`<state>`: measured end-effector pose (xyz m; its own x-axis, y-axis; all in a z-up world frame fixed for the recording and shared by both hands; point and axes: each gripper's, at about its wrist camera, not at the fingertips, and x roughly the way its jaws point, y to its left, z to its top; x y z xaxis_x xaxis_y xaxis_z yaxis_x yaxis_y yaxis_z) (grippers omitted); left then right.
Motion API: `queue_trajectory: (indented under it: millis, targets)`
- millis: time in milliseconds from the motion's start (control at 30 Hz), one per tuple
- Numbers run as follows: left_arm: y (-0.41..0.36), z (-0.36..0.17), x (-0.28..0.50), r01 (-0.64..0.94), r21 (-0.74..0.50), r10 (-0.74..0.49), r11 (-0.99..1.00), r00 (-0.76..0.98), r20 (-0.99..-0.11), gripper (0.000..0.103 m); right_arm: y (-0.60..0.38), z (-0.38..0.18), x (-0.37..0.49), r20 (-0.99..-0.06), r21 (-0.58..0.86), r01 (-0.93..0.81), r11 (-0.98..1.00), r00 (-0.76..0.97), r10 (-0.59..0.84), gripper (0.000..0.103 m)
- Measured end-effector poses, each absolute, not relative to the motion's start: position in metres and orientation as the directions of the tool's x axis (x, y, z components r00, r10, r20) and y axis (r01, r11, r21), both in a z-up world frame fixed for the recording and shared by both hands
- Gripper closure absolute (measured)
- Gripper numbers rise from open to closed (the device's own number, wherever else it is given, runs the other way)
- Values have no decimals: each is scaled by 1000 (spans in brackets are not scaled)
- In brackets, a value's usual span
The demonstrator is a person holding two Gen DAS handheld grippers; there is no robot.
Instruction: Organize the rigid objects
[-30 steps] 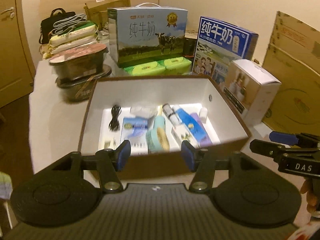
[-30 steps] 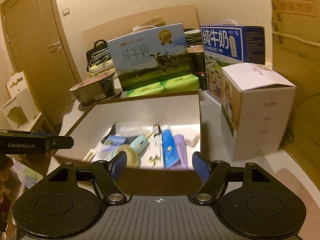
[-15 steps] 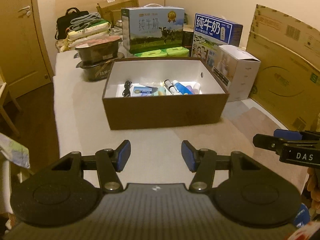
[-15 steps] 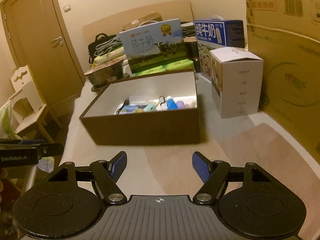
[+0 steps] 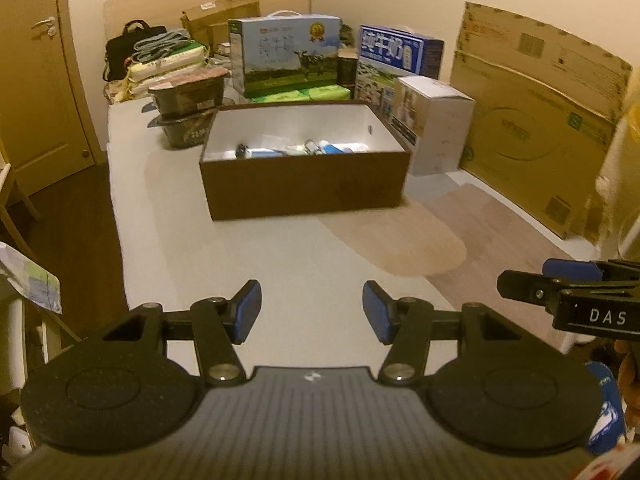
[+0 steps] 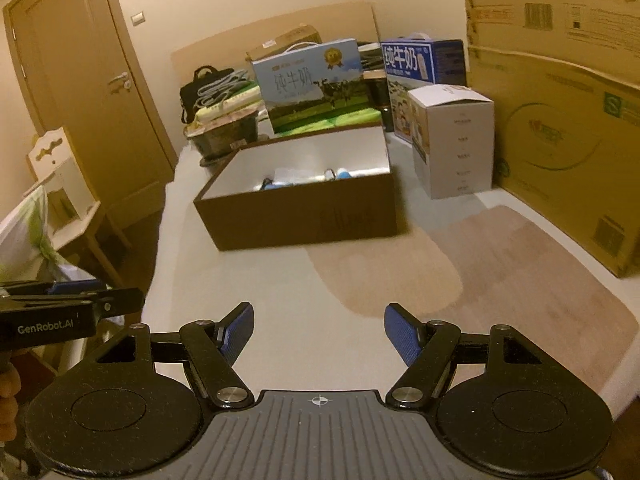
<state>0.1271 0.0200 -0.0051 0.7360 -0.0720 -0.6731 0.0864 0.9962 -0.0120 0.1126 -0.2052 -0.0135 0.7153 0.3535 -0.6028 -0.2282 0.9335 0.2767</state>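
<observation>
On the white tabletop a brown box is sitting mid-table, holding small toiletries on its white floor. Well short of it, the left gripper and right gripper are hovering with jaws parted, gripping nothing.

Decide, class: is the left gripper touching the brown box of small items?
Apart. In the left wrist view the left gripper hangs open with a broad stretch of bare table between its pads and the brown box.
</observation>
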Motion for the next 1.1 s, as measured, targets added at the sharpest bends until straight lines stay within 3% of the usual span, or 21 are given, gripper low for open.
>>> queue_trajectory:
  millis: [1100]
  targets:
    - [-1, -17, -20, -12, 1, 9, 1000, 720, -694, 49, -198, -30, -7, -652, 276, -326, 904, 628, 425, 31]
